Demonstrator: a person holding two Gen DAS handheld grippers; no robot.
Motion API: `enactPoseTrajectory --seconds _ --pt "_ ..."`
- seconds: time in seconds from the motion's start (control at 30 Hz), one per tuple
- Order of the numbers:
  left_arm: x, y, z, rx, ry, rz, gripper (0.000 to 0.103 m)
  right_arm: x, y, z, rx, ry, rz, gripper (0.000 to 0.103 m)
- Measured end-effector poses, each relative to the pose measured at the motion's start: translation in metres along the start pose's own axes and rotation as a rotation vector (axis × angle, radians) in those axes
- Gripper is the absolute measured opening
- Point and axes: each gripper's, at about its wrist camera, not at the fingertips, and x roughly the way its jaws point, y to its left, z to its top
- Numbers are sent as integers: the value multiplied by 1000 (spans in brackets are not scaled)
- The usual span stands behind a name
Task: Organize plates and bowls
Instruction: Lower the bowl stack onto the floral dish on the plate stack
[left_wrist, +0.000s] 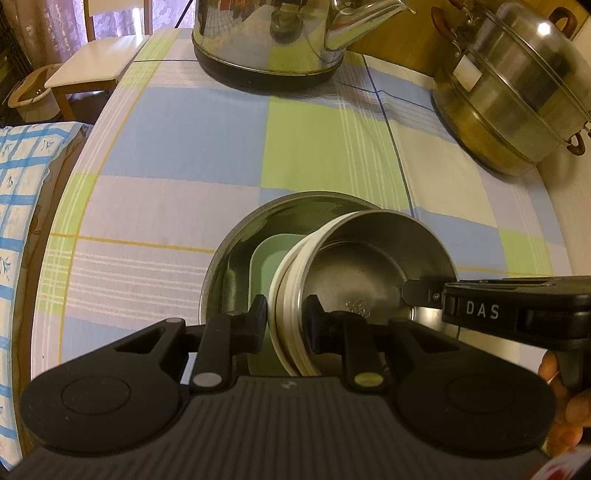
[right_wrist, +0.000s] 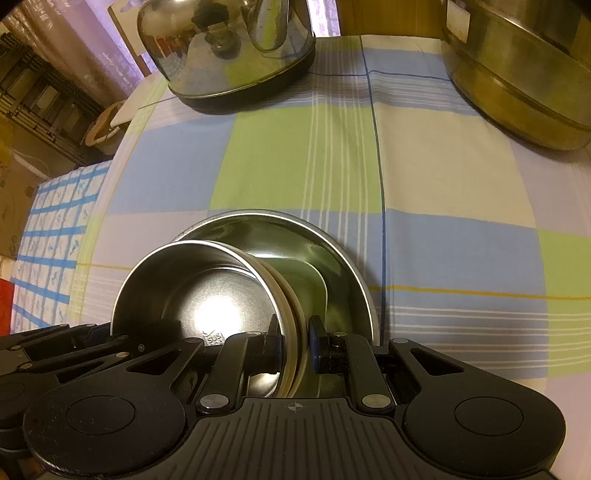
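Stacked round steel bowl (left_wrist: 373, 269) with cream rims beneath, tilted inside wide shallow steel plate (left_wrist: 236, 251) on checked desk (left_wrist: 184, 147) | both your left gripper (left_wrist: 286, 317) and right gripper (right_wrist: 295, 339) pinch opposite rims, jaws narrow | light, rigid, slippery: keep rim grips level.

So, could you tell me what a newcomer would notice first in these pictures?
Both grippers, left gripper and right gripper, pinch opposite rims of one steel bowl, tilted over a larger steel plate on the checked tablecloth. Behind stand a shiny kettle and, right, a steamer pot.
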Motion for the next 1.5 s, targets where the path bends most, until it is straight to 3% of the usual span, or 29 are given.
enactPoseTrajectory --seconds 0.33,0.5,0.8,0.87,1.0,1.33,1.5 --pt "-1 2 -3 12 -7 -20 21 -2 -3 -2 -20 -20 25 16" --pt "-9 4 -6 11 -14 -33 24 -12 -7 -8 -25 -45 47 26" --pt "-25 -6 -17 95 -64 9 26 -25 -8 -24 -27 -98 61 27" --pt "-25 -7 -18 110 -69 19 26 -26 -8 -26 -15 -109 57 25" --pt "-24 -10 -18 132 -71 2 15 -28 -8 -27 18 -112 71 11" --pt "-19 -9 -14 179 -81 18 12 -32 2 -33 73 -128 23 11" --pt "-20 -11 -15 185 -83 12 12 -29 -4 -34 111 -140 41 11"
